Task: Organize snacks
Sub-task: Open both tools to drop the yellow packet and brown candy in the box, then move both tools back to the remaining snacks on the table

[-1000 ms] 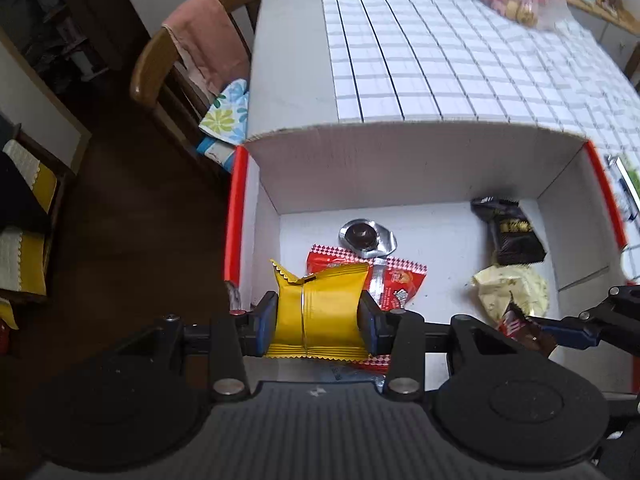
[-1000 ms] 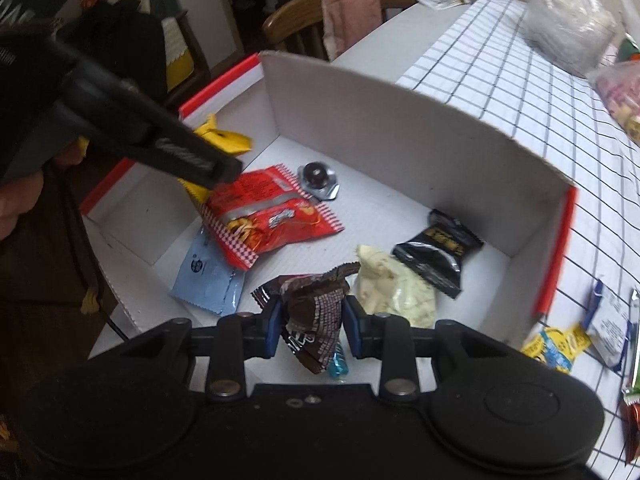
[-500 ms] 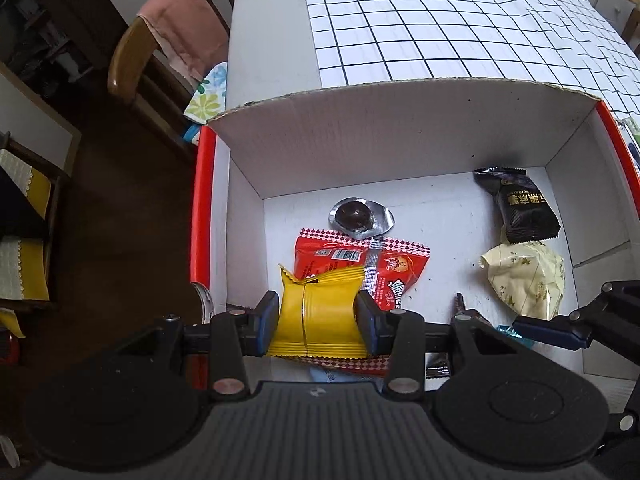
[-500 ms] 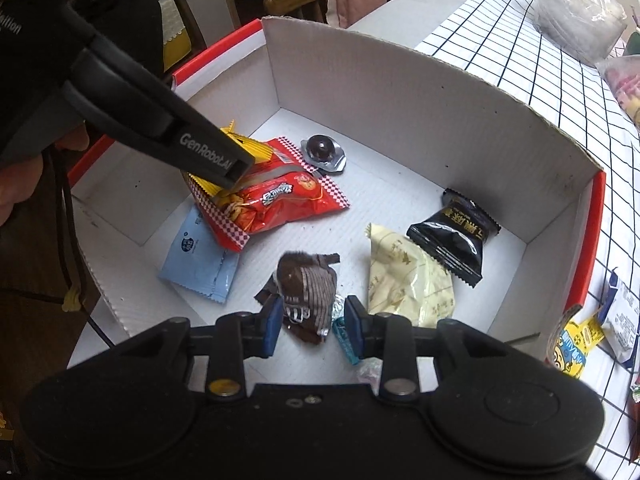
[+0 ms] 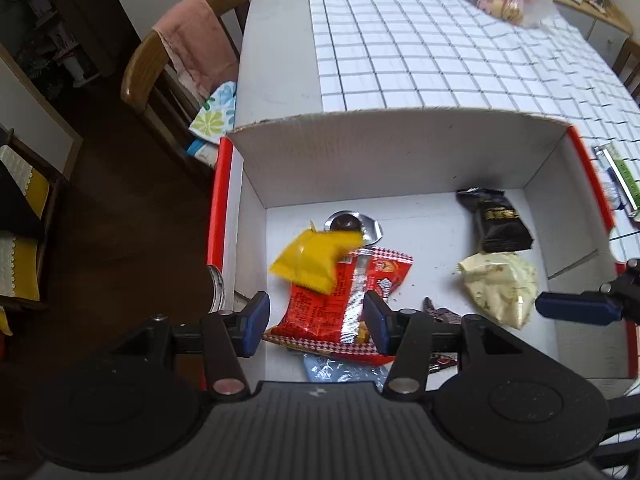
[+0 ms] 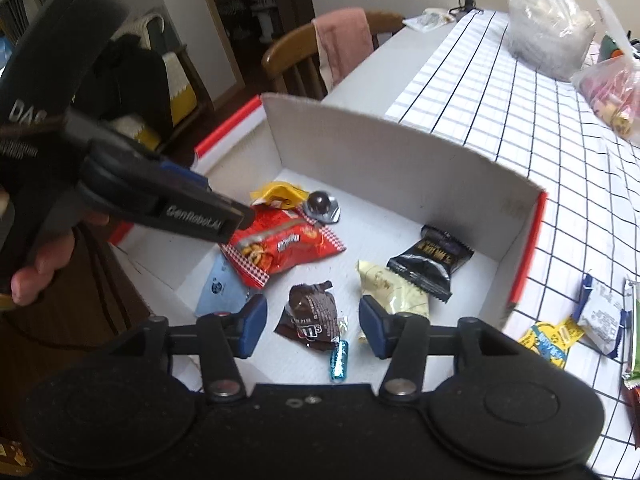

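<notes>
Left wrist view: the left claw (image 5: 316, 318) is opening, pads apart and touching nothing, above the white box (image 5: 396, 152) on the desk (image 5: 440, 60); the yellow packet (image 5: 310, 262) lies inside, overlapping the red packet (image 5: 348, 300).

Right wrist view: the right claw (image 6: 312, 326) is opening too, over the brown packet (image 6: 312, 316) on the box floor, pads clear of it.

The worktop (image 5: 280, 64), half under a checked cloth (image 5: 440, 60), carries the white box (image 5: 380, 152), two plastic bags (image 6: 548, 32) and loose packets (image 6: 552, 336), perhaps snacks.
</notes>
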Available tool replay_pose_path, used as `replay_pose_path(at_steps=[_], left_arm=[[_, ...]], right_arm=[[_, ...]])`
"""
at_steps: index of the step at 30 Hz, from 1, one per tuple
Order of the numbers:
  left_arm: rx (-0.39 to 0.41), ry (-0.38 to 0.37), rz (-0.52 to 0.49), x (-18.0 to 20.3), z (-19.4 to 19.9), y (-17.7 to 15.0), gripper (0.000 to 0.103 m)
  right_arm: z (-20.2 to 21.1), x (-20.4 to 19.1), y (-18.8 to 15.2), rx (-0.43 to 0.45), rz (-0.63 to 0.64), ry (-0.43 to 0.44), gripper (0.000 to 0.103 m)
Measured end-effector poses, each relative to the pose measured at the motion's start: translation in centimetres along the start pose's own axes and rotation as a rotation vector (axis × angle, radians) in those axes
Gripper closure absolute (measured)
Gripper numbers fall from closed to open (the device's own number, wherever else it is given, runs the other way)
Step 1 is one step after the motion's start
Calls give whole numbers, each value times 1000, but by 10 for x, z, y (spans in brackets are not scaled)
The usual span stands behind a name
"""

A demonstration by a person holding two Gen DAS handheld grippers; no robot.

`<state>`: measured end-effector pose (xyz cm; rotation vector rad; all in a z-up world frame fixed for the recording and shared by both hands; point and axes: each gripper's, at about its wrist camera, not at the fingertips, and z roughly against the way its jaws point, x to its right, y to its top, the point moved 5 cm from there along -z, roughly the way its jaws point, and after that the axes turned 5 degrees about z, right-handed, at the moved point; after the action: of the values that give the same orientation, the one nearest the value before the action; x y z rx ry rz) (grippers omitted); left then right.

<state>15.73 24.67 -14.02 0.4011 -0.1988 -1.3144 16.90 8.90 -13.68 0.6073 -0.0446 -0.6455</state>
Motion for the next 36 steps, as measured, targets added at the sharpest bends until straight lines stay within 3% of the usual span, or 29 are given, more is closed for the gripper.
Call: replay_pose_path(at_steps=[6, 10, 15, 20, 27, 31, 36], left_arm=[[70, -34, 11, 3, 27, -6, 52], [130, -62, 19, 9, 49, -12, 43], [186, -92, 27, 20, 70, -19, 41], [248, -105, 38, 36, 88, -25, 34], [296, -126, 53, 64, 100, -30, 33], [314, -148, 53, 86, 104, -33, 31], [317, -176, 49, 121, 103, -34, 29]], right_arm=[[25, 4, -3, 56, -16, 15, 42], [43, 4, -8, 93, -19, 25, 39], [65, 9, -13, 147, -32, 28, 27], [83, 21, -18, 194, -58, 19, 19], [108, 48, -30, 257, -114, 24, 15], [124, 66, -41, 298, -139, 21, 4], [138, 95, -56, 303, -174, 3, 1]])
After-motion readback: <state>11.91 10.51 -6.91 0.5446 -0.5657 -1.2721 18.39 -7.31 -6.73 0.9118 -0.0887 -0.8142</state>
